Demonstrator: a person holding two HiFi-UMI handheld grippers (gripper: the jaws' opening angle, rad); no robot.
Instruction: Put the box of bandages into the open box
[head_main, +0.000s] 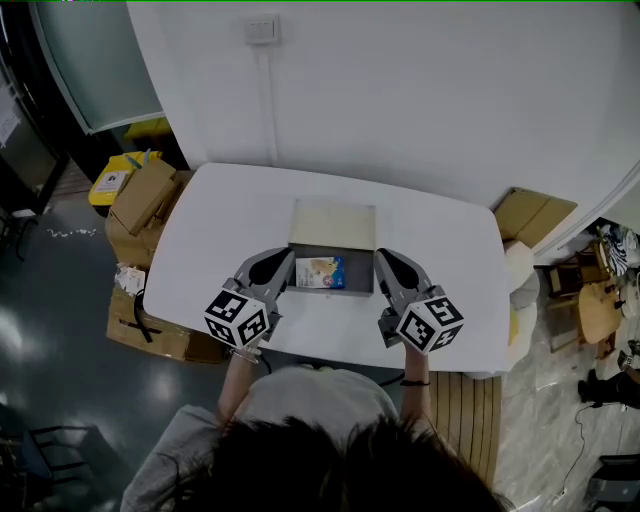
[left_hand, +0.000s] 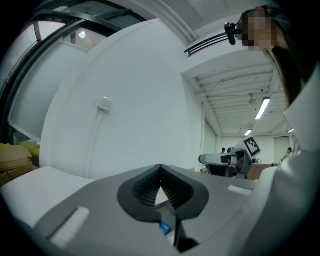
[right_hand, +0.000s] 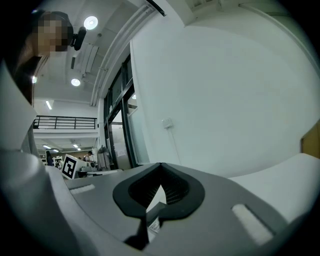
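Grey left hand-held gripper (head_main: 288, 258) and right hand-held gripper (head_main: 380, 258), both closed empty, flank the open box (head_main: 333, 222), level

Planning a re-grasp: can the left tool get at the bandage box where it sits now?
Probably yes. The bandage box lies uncovered in the open box, lid folded back. The left tool sits right beside the left wall, jaws shut; it would have to open and clear that wall.

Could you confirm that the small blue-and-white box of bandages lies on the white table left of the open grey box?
Not quite: the head view shows the small blue-and-white box of bandages lying inside the open grey box, not on the white table left of it.
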